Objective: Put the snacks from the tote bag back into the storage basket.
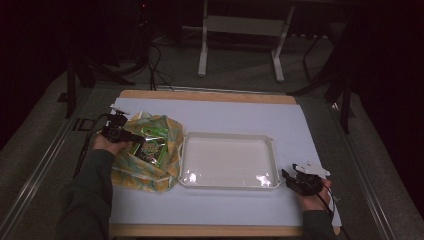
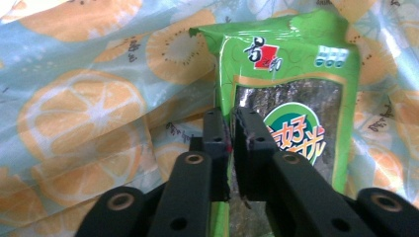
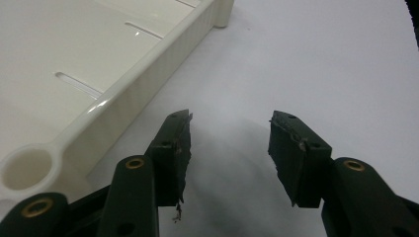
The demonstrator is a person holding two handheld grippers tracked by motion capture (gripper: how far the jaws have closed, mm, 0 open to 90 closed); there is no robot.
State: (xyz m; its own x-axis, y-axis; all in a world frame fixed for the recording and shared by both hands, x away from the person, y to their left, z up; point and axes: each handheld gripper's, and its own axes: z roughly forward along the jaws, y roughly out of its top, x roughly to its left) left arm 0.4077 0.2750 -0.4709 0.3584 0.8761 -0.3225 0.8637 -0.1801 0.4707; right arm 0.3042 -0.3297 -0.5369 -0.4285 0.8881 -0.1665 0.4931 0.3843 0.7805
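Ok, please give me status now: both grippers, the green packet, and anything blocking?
Left gripper shut on green seaweed packet, over the fruit-print bag. Right gripper open, empty, beside the white tray. Nothing blocking the tray.

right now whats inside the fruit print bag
Green seaweed snack packets lie in the fruit print bag's open mouth; the left gripper pinches one packet's edge. Anything deeper is covered by cloth.

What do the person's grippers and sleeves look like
Both the left gripper and right gripper have black, flat-faced jaws on black arms with brass-coloured rivets. A grey plate tops the right one, and a dark cable trails from the left. The sleeves are dark green.
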